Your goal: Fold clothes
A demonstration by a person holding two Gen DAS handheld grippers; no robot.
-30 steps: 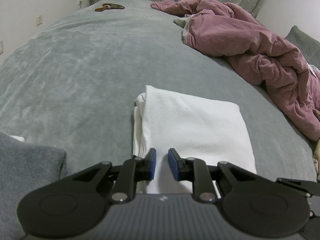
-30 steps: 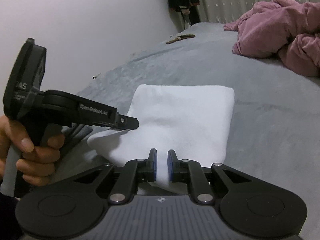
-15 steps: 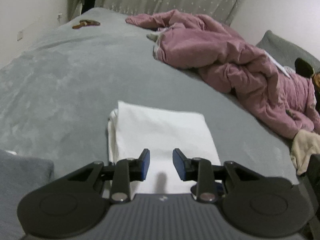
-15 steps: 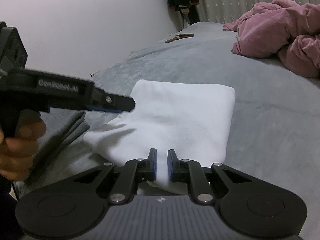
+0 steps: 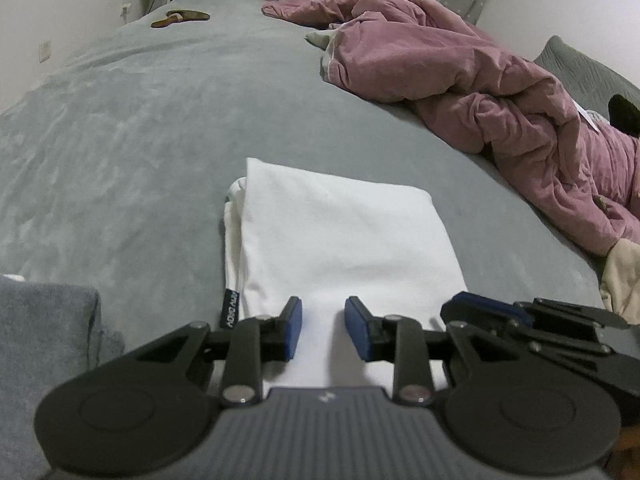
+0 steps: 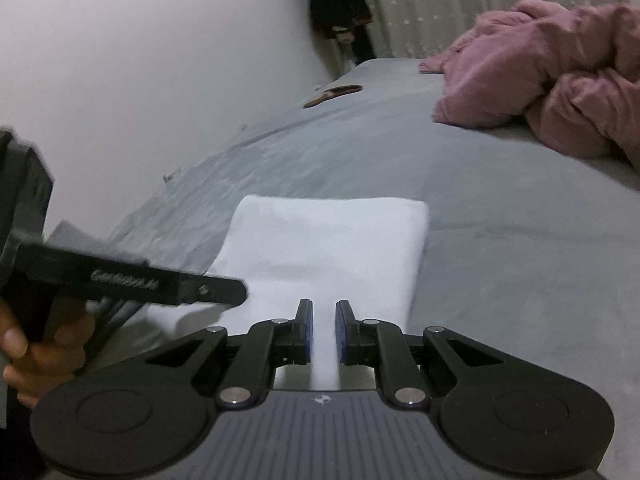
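A white garment [image 5: 340, 240], folded into a rectangle, lies flat on the grey bed [image 5: 120, 140]. A small black label shows at its near left edge. My left gripper [image 5: 323, 328] hovers open over its near edge, with nothing between the blue pads. In the right wrist view the same garment [image 6: 332, 240] runs up into my right gripper [image 6: 323, 330], which is shut on its near edge. The left gripper [image 6: 236, 292] reaches in from the left, held by a hand [image 6: 44, 344]. The right gripper [image 5: 460, 308] sits at the garment's near right corner.
A crumpled pink duvet [image 5: 480, 80] fills the bed's right side, with a beige item [image 5: 624, 280] below it and a grey pillow [image 5: 580, 68] behind. A grey folded cloth [image 5: 40, 320] lies near left. A small brown object [image 5: 180, 18] rests at the far end.
My left gripper has opened and let go of the garment's near edge, which now lies flatter. The right gripper has kept its hold.
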